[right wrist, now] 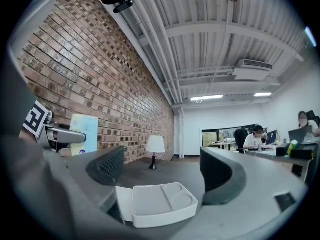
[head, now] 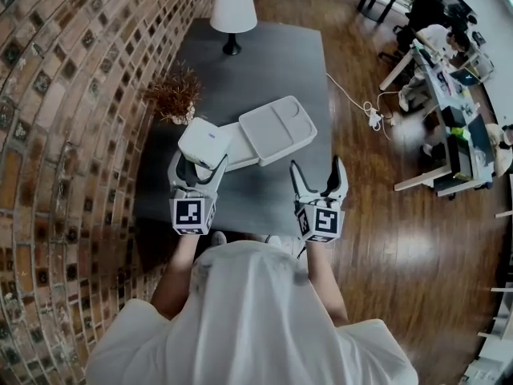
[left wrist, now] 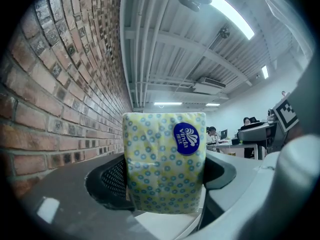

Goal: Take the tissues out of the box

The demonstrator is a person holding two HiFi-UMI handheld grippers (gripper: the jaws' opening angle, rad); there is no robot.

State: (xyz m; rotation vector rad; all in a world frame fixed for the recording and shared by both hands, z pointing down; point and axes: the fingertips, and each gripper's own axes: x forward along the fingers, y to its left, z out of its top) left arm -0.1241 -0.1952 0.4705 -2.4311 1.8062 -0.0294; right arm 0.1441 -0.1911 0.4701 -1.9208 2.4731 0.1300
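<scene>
My left gripper point(head: 198, 165) is shut on a tissue pack point(head: 207, 141) and holds it up above the dark table point(head: 272, 62). In the left gripper view the pack point(left wrist: 164, 164) is yellow with blue dots and a blue round label, and it fills the gap between the fingers point(left wrist: 111, 181). The white box point(head: 276, 131) lies open on the table just beyond the pack. My right gripper point(head: 318, 175) hovers at the near right with its jaws apart and nothing between them. The box point(right wrist: 160, 204) shows through that gap, and the held pack point(right wrist: 84, 134) appears at the left.
A white table lamp point(head: 232, 14) stands at the far end of the table. A dried plant point(head: 175, 93) sits by the brick wall on the left. To the right are a wooden floor with a cable point(head: 357, 103) and desks with people point(head: 445, 79).
</scene>
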